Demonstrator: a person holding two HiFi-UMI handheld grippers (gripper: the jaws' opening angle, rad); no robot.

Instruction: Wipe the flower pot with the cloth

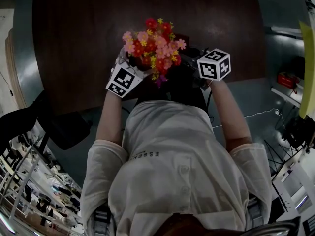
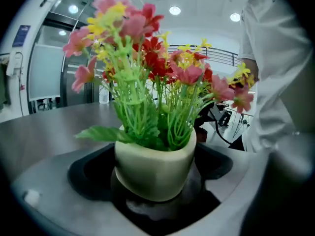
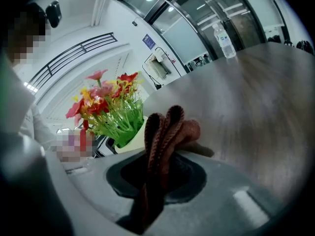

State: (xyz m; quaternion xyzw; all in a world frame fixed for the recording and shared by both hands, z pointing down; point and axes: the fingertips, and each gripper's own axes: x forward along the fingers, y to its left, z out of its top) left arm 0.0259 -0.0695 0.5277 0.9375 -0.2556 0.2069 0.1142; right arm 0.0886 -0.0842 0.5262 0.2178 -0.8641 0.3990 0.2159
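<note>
Could go wrong at the grip itself: clamps the rounded flower pot [image 2: 155, 168] by its smooth sides between the jaws of the left gripper [image 2: 152, 191], so is liable to let it twist or slide out under a sideways push from wiping. Could also snag the flowers [image 2: 147, 58] rising straight above those jaws, if swept too high with the rag. May lose the cloth [image 3: 165, 132] as well if dragged hard, having only a narrow bite on it. Stands wide apart at the left, spread to the pot's full width and pressing on both its sides; cannot tell whether set down on the table [image 1: 83, 33] or lifted clear of it. Pinches the brown cloth at the right gripper [image 3: 158, 181], jaws nearly together on the bunched folds, with a looped wad sticking out past the tips. Shows the pot just beyond that wad and to its left in the right gripper view, near, though contact cannot be judged. Looks ready to begin wiping, not yet rubbing.
</note>
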